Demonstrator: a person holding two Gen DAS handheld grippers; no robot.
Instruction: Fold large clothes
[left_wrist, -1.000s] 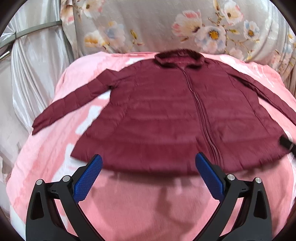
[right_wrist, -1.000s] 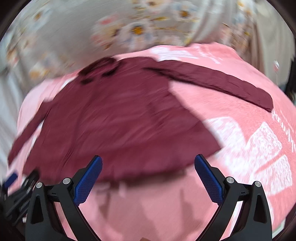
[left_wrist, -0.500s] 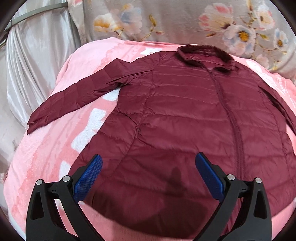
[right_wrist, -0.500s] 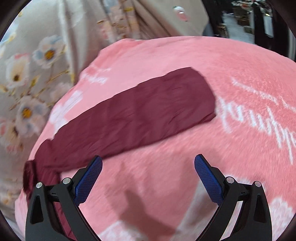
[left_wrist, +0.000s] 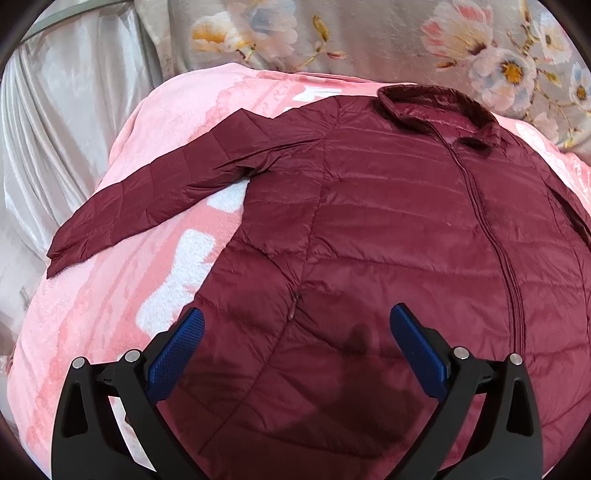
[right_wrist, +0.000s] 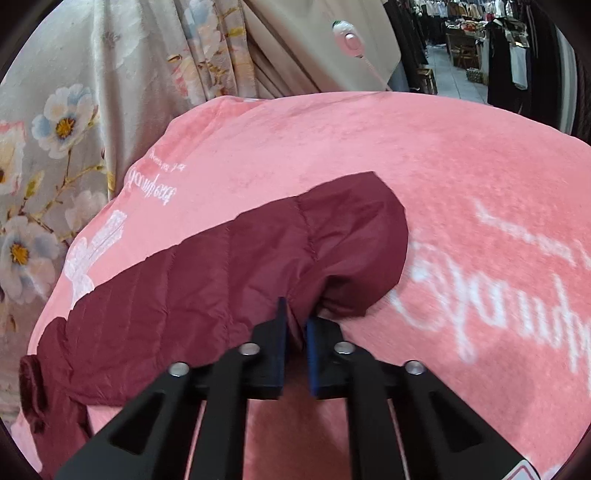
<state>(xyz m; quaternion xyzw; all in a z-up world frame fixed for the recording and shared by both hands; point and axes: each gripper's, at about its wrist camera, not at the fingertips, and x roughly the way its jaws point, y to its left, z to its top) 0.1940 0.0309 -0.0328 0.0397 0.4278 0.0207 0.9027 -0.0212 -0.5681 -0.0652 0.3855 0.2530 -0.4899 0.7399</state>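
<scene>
Right claw (right_wrist: 295, 330) is pinching the jacket's (left_wrist: 388, 240) right sleeve (right_wrist: 258, 266) near its cuff; I'm hovering my left claw (left_wrist: 297, 341), jaws wide, over the hem. Jacket is lying flat on the pink blanket (right_wrist: 461, 166), so next I'm probably folding this sleeve across the chest.

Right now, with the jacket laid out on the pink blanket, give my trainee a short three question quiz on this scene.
1. True or false: the left gripper is clamped on the dark red quilted jacket.
2. Which part of the jacket does the right gripper pinch? A collar, B sleeve end, C hem.
3. Fill in: the jacket's front zip is ____.

Key: 1 false, it is open above the jacket. 2 B. 3 closed.
</scene>
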